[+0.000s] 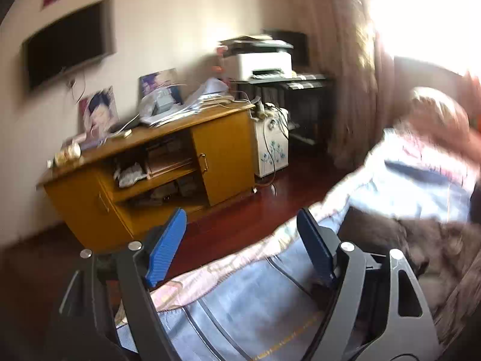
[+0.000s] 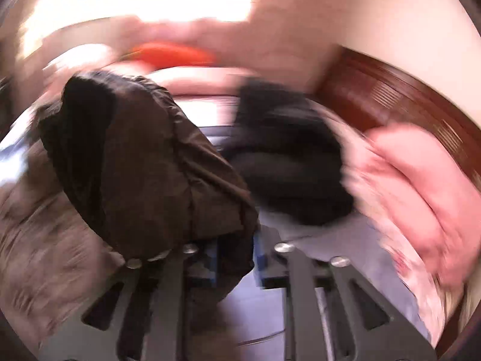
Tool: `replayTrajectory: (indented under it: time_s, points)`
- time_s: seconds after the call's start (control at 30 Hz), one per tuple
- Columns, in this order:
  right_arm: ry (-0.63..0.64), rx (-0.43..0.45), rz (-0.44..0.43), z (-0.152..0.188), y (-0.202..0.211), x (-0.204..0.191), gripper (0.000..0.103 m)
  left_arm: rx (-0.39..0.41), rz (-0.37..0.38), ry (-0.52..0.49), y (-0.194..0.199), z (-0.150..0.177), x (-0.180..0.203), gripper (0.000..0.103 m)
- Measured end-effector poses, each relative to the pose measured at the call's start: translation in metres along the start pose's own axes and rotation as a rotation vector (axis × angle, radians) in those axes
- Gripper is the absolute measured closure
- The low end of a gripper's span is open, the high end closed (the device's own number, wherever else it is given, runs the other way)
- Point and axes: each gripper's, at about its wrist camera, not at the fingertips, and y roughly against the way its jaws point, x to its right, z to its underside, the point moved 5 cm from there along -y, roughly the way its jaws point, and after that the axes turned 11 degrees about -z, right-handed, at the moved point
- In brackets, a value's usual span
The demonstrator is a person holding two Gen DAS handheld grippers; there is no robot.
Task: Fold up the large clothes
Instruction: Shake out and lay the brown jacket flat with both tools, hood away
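In the right wrist view my right gripper (image 2: 234,255) is shut on a dark brown padded jacket (image 2: 144,165), whose fabric bunches up between the blue pads and lifts toward the upper left. A second dark garment (image 2: 288,162) lies behind it on the bed. In the left wrist view my left gripper (image 1: 240,240) is open and empty, its blue fingers (image 1: 165,249) spread over the bed's edge. The brown jacket (image 1: 421,240) lies to its right on the bedspread (image 1: 255,300). Both views are motion-blurred.
A pale blue and pink bedspread covers the bed. A pink pillow (image 2: 421,186) and a wooden headboard (image 2: 390,99) are at the right. A yellow wooden cabinet (image 1: 156,168), a printer (image 1: 264,60) and red wooden floor (image 1: 270,210) lie beyond the bed.
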Motion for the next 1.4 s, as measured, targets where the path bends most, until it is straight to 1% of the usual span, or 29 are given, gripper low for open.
replayTrajectory:
  time_s: [0.03, 0.07, 0.1, 0.17, 0.2, 0.23, 0.27, 0.3, 0.33, 0.37, 0.43, 0.47, 0.5, 0.57, 0.63, 0.7, 0.77, 0.8, 0.83, 0.87, 0.93, 0.97, 1.0, 1.1, 1.17, 1.2, 1.3, 1.37, 1.4]
  points:
    - [-0.034, -0.007, 0.094, -0.006, -0.006, 0.036, 0.018, -0.013, 0.048, -0.006, 0.0, -0.004, 0.0, 0.026]
    - [-0.051, -0.001, 0.172, -0.009, -0.008, 0.06, 0.004, -0.017, 0.077, -0.02, 0.002, -0.002, 0.0, 0.026]
    - [-0.067, 0.024, 0.272, -0.013, -0.007, 0.093, 0.004, -0.018, 0.11, -0.039, 0.006, -0.001, 0.005, 0.025]
    - [-0.104, 0.051, 0.431, -0.015, 0.004, 0.136, 0.005, -0.023, 0.249, -0.095, 0.025, 0.009, 0.032, 0.022]
    - [-0.135, 0.08, 0.464, -0.015, 0.013, 0.145, 0.004, -0.035, 0.364, -0.119, 0.038, 0.016, 0.053, 0.022]
    - [-0.181, 0.126, 0.459, -0.013, 0.025, 0.15, 0.004, -0.05, 0.472, -0.134, 0.051, 0.024, 0.071, 0.022]
    - [-0.23, 0.185, 0.372, -0.01, 0.037, 0.143, 0.004, -0.076, 0.613, -0.157, 0.067, 0.033, 0.096, 0.022]
    - [-0.238, 0.209, 0.243, -0.008, 0.042, 0.127, 0.004, -0.119, 0.745, -0.191, 0.081, 0.044, 0.122, 0.022]
    - [-0.214, 0.202, 0.121, -0.009, 0.039, 0.105, 0.004, -0.165, 0.83, -0.217, 0.089, 0.053, 0.143, 0.022]
    - [-0.154, 0.167, -0.001, -0.008, 0.031, 0.07, 0.004, -0.211, 0.892, -0.241, 0.094, 0.063, 0.161, 0.022]
    - [-0.041, 0.088, -0.161, 0.001, 0.017, 0.012, 0.005, -0.303, 0.977, -0.298, 0.095, 0.086, 0.205, 0.022]
    - [0.012, 0.01, -0.28, 0.009, -0.003, -0.028, 0.005, -0.316, 0.958, -0.322, 0.088, 0.095, 0.219, 0.022]
    - [0.029, -0.047, -0.358, 0.015, -0.017, -0.052, 0.005, -0.324, 0.924, -0.345, 0.077, 0.1, 0.229, 0.022]
    - [0.055, -0.16, -0.456, 0.035, -0.052, -0.097, 0.007, -0.303, 0.781, -0.405, 0.044, 0.108, 0.239, 0.025]
    - [0.079, -0.205, -0.437, 0.049, -0.075, -0.116, 0.007, -0.266, 0.569, -0.447, -0.003, 0.105, 0.229, 0.032]
    - [0.093, -0.222, -0.39, 0.058, -0.099, -0.117, 0.007, -0.252, 0.408, -0.445, -0.046, 0.096, 0.211, 0.034]
    - [0.082, -0.221, -0.324, 0.072, -0.099, -0.106, 0.007, -0.18, 0.152, -0.458, -0.091, 0.082, 0.181, 0.034]
    - [0.068, -0.211, -0.278, 0.073, -0.103, -0.092, 0.007, -0.143, -0.01, -0.463, -0.112, 0.072, 0.16, 0.034]
    - [0.053, -0.202, -0.237, 0.074, -0.104, -0.075, 0.007, -0.145, -0.078, -0.446, -0.124, 0.065, 0.145, 0.034]
    - [0.041, -0.197, -0.189, 0.072, -0.107, -0.063, 0.007, -0.159, -0.085, -0.419, -0.127, 0.057, 0.133, 0.036]
    - [0.02, -0.194, -0.101, 0.072, -0.098, -0.036, 0.007, -0.177, 0.024, -0.309, -0.11, 0.04, 0.111, 0.035]
    - [0.015, -0.177, -0.111, 0.068, -0.084, -0.035, 0.007, -0.168, 0.099, -0.278, -0.088, 0.033, 0.108, 0.032]
    - [0.018, -0.16, -0.129, 0.069, -0.07, -0.036, 0.007, -0.158, 0.16, -0.274, -0.064, 0.028, 0.109, 0.022]
    - [0.066, -0.133, -0.222, 0.064, 0.002, -0.062, 0.006, -0.073, 0.374, -0.29, 0.06, 0.009, 0.126, 0.003]
    - [0.088, -0.145, -0.326, 0.06, 0.062, -0.088, 0.001, -0.046, 0.498, -0.316, 0.134, 0.009, 0.129, 0.002]
    - [0.094, -0.151, -0.36, 0.059, 0.085, -0.1, 0.001, -0.027, 0.584, -0.34, 0.184, 0.005, 0.137, 0.002]
    - [0.105, -0.175, -0.409, 0.053, 0.155, -0.122, 0.001, 0.005, 0.701, -0.416, 0.293, 0.007, 0.151, 0.002]
    - [0.149, -0.149, -0.414, 0.053, 0.209, -0.133, 0.001, 0.018, 0.749, -0.452, 0.346, 0.005, 0.153, 0.002]
    - [0.155, -0.146, -0.401, 0.053, 0.223, -0.136, 0.001, 0.021, 0.776, -0.458, 0.371, 0.004, 0.148, 0.002]
